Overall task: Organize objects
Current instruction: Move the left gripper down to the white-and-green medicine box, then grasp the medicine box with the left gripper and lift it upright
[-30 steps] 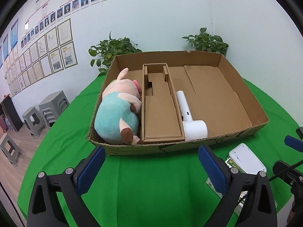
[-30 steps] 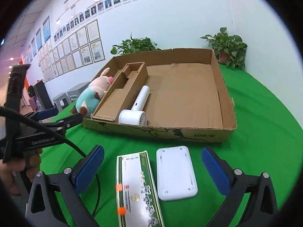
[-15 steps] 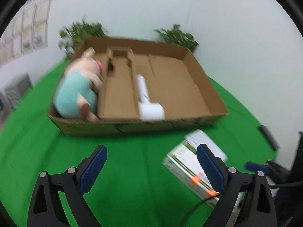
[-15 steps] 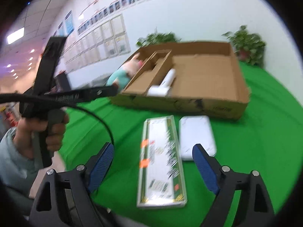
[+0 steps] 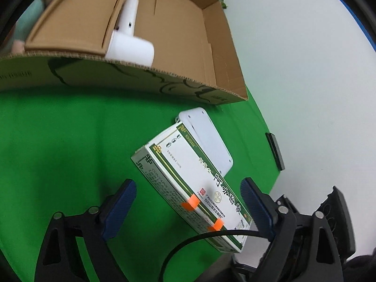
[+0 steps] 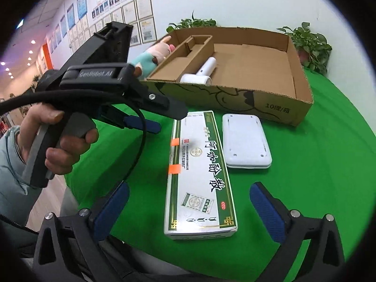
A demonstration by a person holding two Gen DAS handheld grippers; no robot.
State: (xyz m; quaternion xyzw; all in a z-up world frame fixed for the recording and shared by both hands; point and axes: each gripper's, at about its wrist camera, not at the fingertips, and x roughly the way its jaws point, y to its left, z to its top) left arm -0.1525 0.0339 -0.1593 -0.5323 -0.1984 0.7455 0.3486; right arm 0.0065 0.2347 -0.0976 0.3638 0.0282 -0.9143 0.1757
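Note:
A long white-and-green medicine box (image 5: 195, 183) (image 6: 199, 176) with orange tape tabs lies flat on the green cloth. Beside it lies a flat white case (image 5: 206, 138) (image 6: 245, 141). My left gripper (image 5: 186, 195) (image 6: 168, 119) straddles the medicine box's middle. Its jaws are closing, and the pads stand clear of the box's sides. My right gripper (image 6: 190, 197) straddles the box's near end from the opposite side, jaws opening, touching nothing. Behind stands the cardboard box (image 5: 164, 80) (image 6: 235, 98), holding a white hair dryer (image 5: 131, 42) (image 6: 202, 75) and a plush pig (image 6: 152, 56).
A person's hand (image 6: 58, 141) grips the left tool's handle, and its black cable (image 6: 141, 141) loops over the cloth. A small black object (image 5: 275, 150) lies at the table's edge. Potted plants (image 6: 312, 44) stand behind the cardboard box. The table edge is close below both grippers.
My left gripper swung down and right, away from the cardboard box, until the medicine box came between its fingers. My right gripper sank closer to the same box.

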